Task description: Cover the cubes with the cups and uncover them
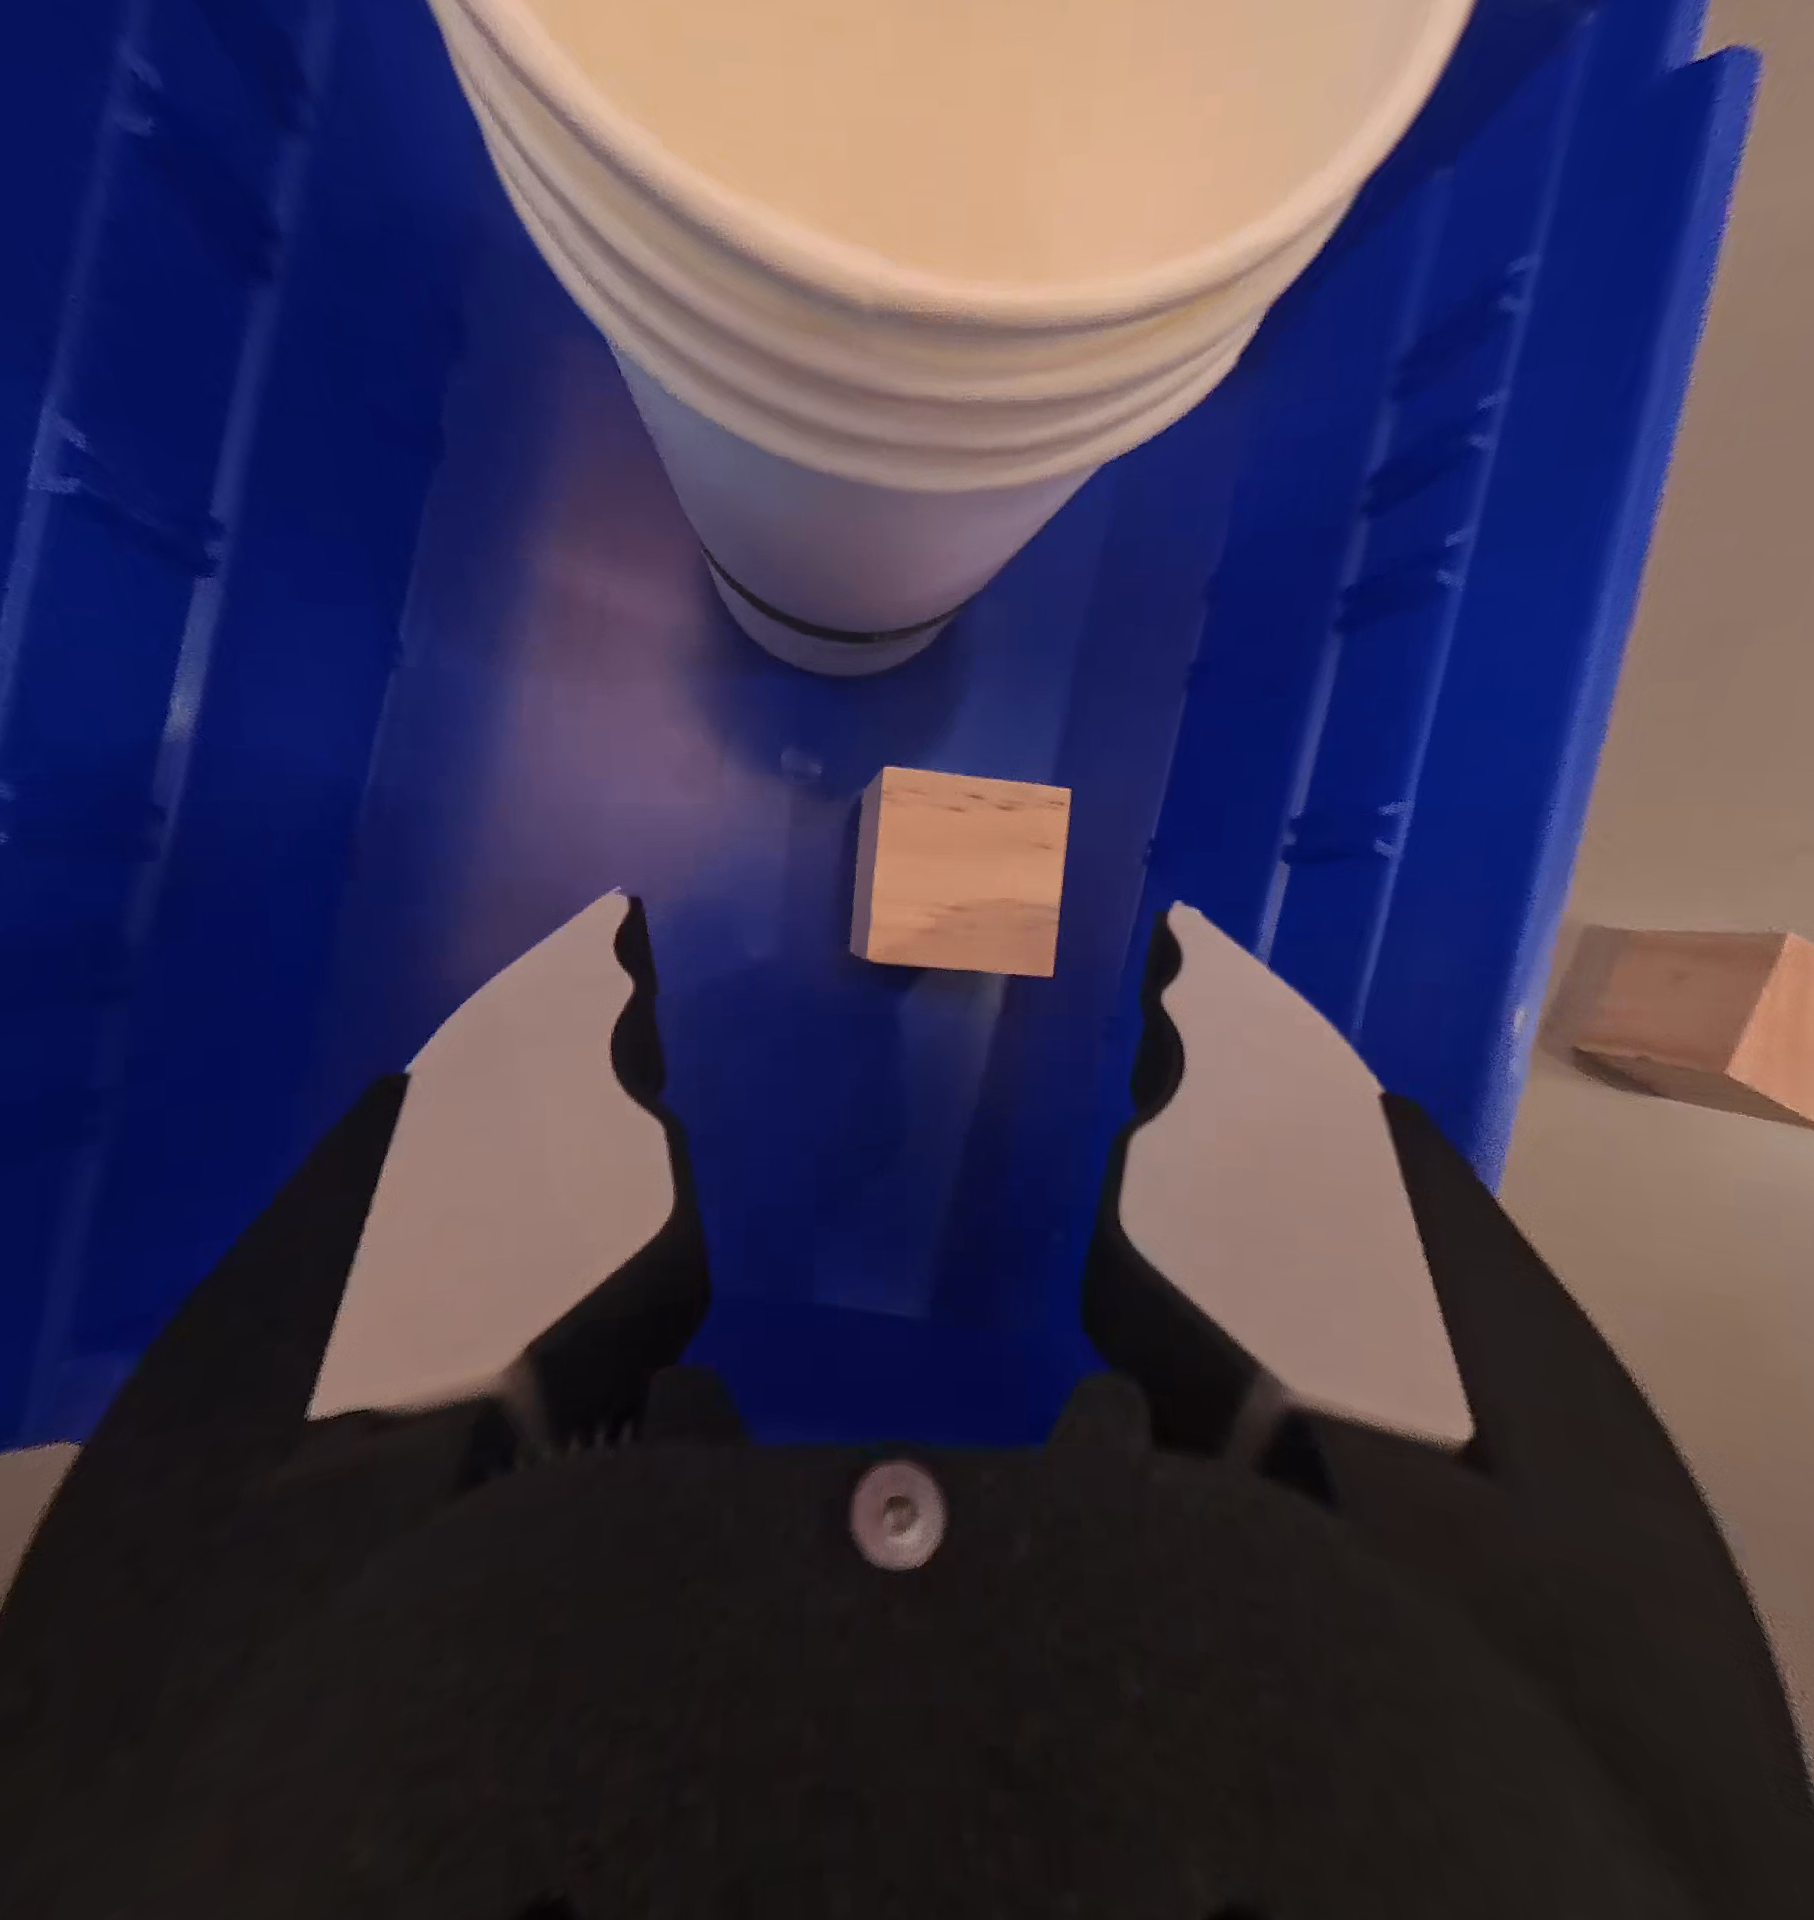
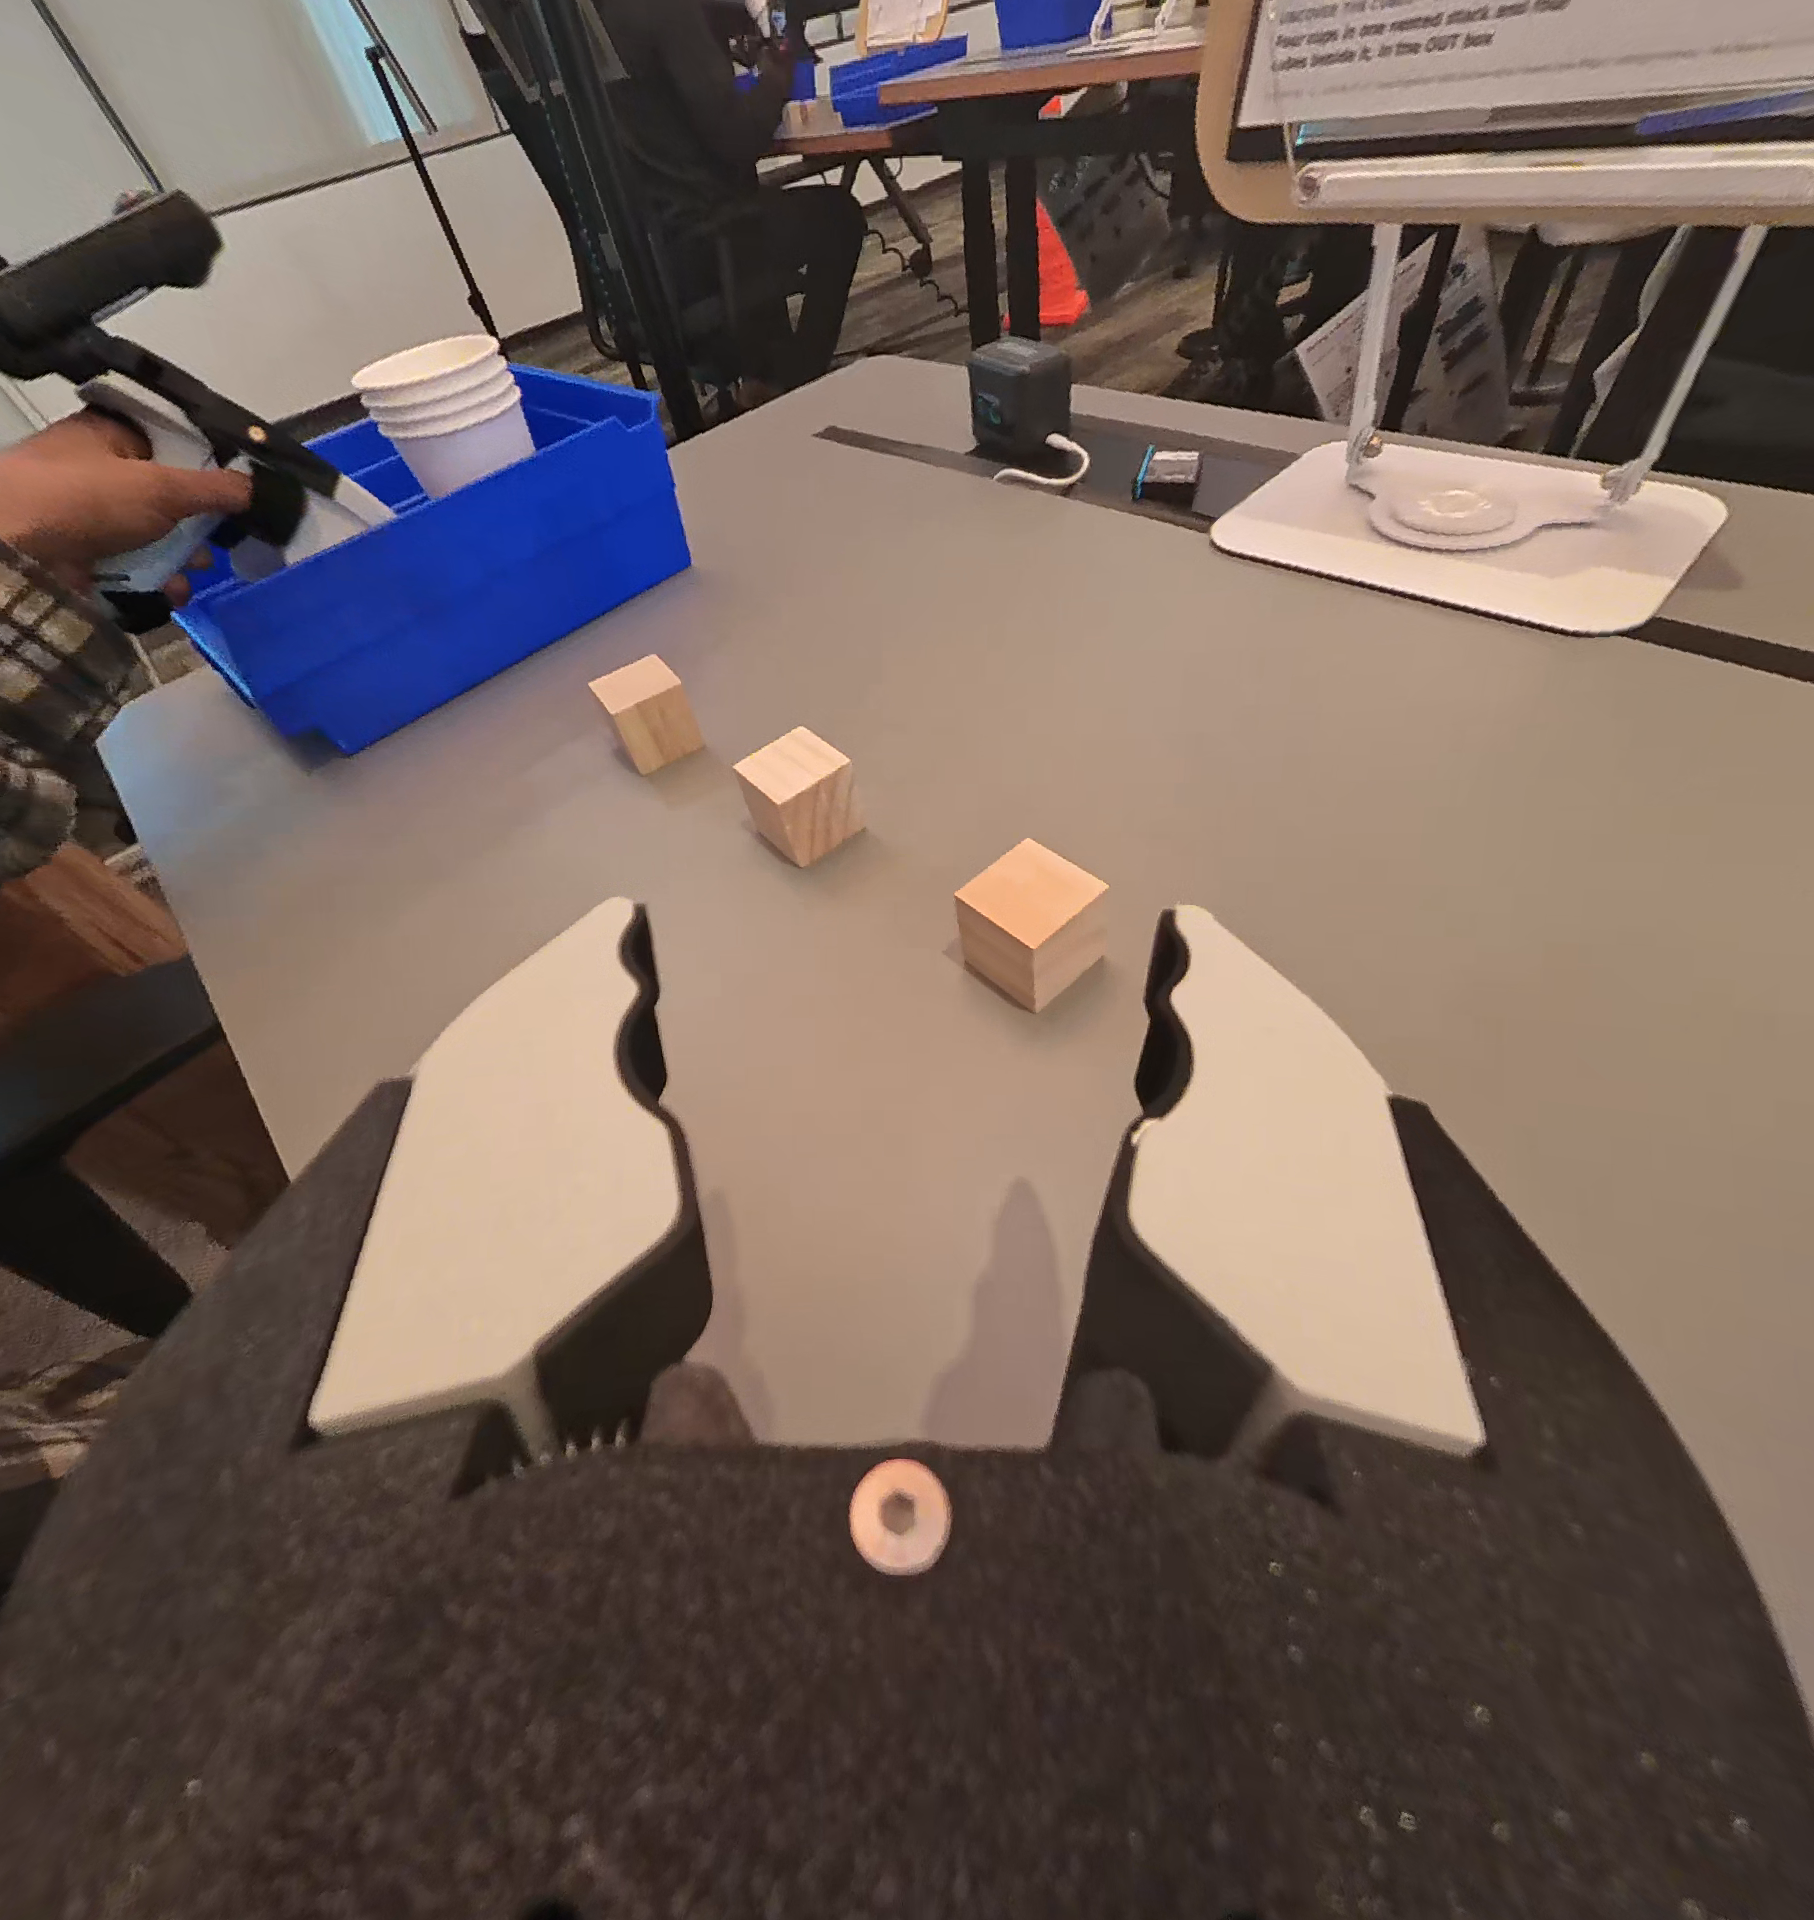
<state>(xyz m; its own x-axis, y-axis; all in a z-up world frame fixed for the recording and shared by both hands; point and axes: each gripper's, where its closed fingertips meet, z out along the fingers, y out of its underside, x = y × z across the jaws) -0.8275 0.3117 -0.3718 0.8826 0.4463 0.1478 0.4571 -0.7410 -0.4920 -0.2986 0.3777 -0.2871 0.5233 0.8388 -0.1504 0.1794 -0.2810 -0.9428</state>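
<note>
The grey table (image 2: 1246, 831) fills most of the right wrist view, with a white stand base (image 2: 1568, 551) resting near its far right edge. At the table's far left corner sits the blue bin (image 2: 446, 613), and the left tool (image 2: 300, 499), gripped by a person's hand (image 2: 82, 499) in a plaid sleeve, reaches into it from the near end. The left wrist view looks down along the bin's blue floor: the left tool's two fingers stand wide apart with nothing between them, hovering above the bin floor. At the far end of the bin stands the stack of white paper cups (image 1: 882, 312), nested upright with mouths facing up. Just in front of the stack, apart from it, one wooden cube (image 1: 960, 873) lies on the bin floor, ahead of the parted fingertips and untouched. The right tool (image 2: 898, 935) hangs over the table with its fingers also spread wide and empty. Three more wooden cubes lie uncovered in a diagonal row on the table: the near cube (image 2: 1031, 925) just ahead of the right fingertip, the middle cube (image 2: 799, 795), and the far cube (image 2: 646, 713) close beside the bin.
</note>
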